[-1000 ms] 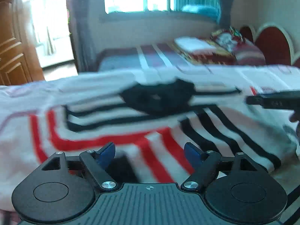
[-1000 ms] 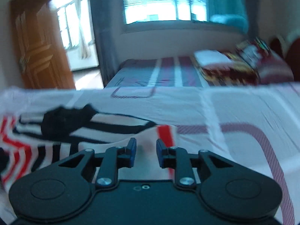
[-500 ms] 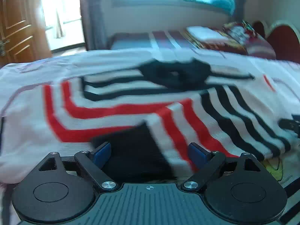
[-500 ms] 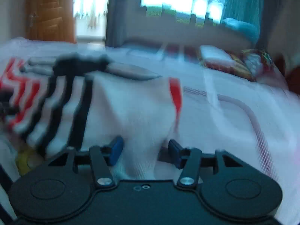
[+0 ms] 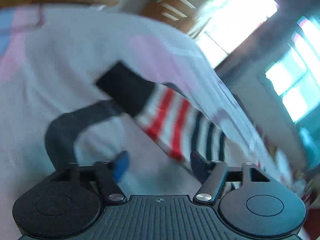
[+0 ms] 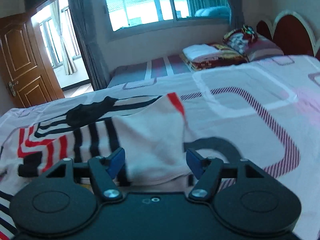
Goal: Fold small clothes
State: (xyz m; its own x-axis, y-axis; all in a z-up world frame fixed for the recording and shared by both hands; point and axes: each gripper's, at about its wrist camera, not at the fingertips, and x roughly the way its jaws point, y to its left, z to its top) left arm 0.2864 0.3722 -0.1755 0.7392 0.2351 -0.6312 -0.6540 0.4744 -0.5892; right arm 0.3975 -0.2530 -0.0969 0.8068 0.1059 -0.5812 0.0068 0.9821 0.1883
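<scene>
Midway through folding, the striped shirt (image 6: 60,140) lay on the bed (image 6: 240,104); both right tongs (image 6: 155,161) and left tongs (image 5: 158,163) gaped, released. Next likely regrasping an edge.

We are finding no legible text, label, brand name, number or sign in either wrist view. We are noting only a small round crosshair emblem (image 5: 160,200) moulded on the left gripper's ribbed housing; it is carrying no lettering. The left view is blurring heavily, so any fine print there is staying unreadable.
</scene>
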